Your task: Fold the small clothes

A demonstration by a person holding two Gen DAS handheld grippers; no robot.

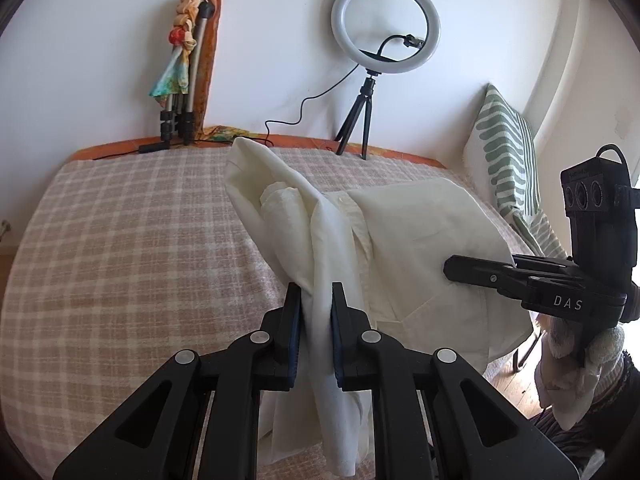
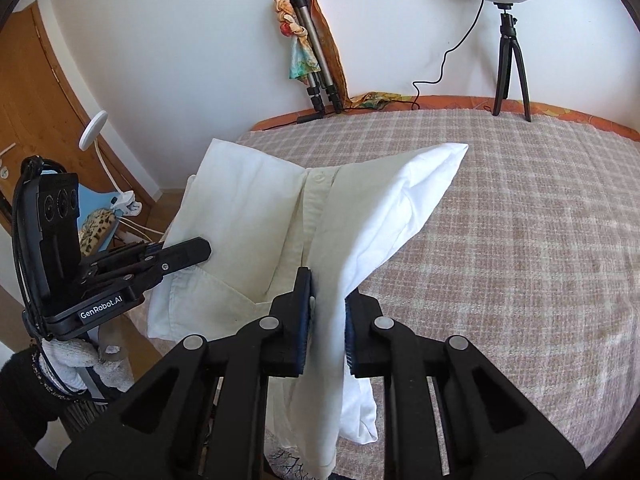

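Note:
A small cream-white button shirt [image 1: 416, 248] hangs lifted above the checked bed cover [image 1: 132, 240], stretched between both grippers. My left gripper [image 1: 316, 300] is shut on a bunched fold of the shirt, and cloth trails down below its fingers. In the left wrist view the right gripper [image 1: 452, 268] comes in from the right edge, its tip against the shirt's front. In the right wrist view my right gripper [image 2: 328, 300] is shut on a fold of the shirt [image 2: 248, 216] near the button placket. The left gripper [image 2: 200, 250] shows at the left, pinching the other side.
A ring light on a small tripod [image 1: 386, 28] and a folded tripod draped with a colourful scarf [image 1: 188, 64] stand against the white wall at the bed's far edge. A green patterned cushion [image 1: 504, 148] leans at the right. A wooden door [image 2: 48, 112] is at the left.

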